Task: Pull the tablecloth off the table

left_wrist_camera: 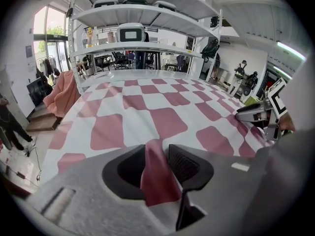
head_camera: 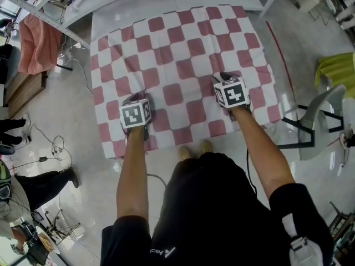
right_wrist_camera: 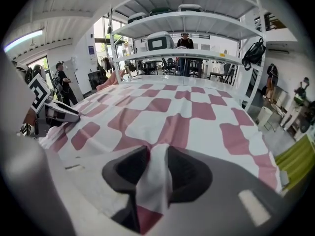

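A red-and-white checked tablecloth (head_camera: pixel 177 54) covers the table. Both grippers rest on its near part. My left gripper (head_camera: pixel 137 100) is shut on a pinched-up red fold of the cloth (left_wrist_camera: pixel 155 173), which stands between its dark pads. My right gripper (head_camera: pixel 224 77) is shut on a white fold (right_wrist_camera: pixel 155 176) that runs down between its jaws. In the left gripper view, the right gripper (left_wrist_camera: pixel 256 114) lies on the cloth at the right. In the right gripper view, the left gripper (right_wrist_camera: pixel 59 113) is at the left. The cloth wrinkles around both grips.
A bare white tabletop strip (head_camera: pixel 166 1) shows beyond the cloth. A grey chair (head_camera: pixel 324 115) and a yellow-green object (head_camera: pixel 335 71) stand to the right. At the left are a pink draped cloth (head_camera: pixel 39 43), floor cables (head_camera: pixel 50 148) and a bystander (head_camera: pixel 33 179). White shelving (left_wrist_camera: pixel 138 28) stands behind the table.
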{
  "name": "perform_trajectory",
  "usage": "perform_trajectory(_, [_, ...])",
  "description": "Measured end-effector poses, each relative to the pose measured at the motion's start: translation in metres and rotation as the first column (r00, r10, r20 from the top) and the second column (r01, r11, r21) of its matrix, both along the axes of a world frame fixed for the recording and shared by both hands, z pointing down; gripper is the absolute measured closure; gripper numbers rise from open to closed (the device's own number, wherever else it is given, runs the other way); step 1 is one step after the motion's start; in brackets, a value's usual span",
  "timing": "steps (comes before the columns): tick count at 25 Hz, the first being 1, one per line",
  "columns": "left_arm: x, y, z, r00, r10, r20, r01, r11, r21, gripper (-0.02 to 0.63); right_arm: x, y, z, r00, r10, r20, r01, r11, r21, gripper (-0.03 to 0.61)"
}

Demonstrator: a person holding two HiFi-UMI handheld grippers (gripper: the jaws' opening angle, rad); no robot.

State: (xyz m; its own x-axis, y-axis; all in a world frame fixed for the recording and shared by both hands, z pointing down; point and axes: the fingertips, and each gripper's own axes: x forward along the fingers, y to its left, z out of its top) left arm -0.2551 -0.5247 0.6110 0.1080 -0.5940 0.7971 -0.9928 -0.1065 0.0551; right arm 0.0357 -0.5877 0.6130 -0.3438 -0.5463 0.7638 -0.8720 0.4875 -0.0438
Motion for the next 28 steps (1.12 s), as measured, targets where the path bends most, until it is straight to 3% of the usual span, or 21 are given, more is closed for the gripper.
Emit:
perform_trajectory(8, [-0.001,-0.004,0.000,1.000,0.018,0.009,-0.018,1.000,0.011,0.582,-0.012,0.000,0.000,1.000,-0.008,0.026,0.009,0.999,-0.037,0.558])
perform_trajectory(15, [0.014,0.002,-0.003,0.999,0.051,0.000,-0.051,0.997,0.053,0.604,-0.022,0.017,0.003,0.994,-0.055,0.098,0.061,0.997,-0.057,0.571])
perform_trajectory(21, [0.018,0.019,-0.021,0.993,0.073,-0.091,-0.059,0.987,0.152,0.604,-0.040,0.047,-0.004,0.974,-0.104,0.202,0.116,0.992,-0.052,0.572])
perform_trajectory(28, [0.012,0.057,-0.058,0.970,0.104,-0.218,-0.029,0.947,0.321,0.604,-0.063,0.103,-0.023,0.936,-0.144,0.321,0.153,0.988,-0.003,0.572])
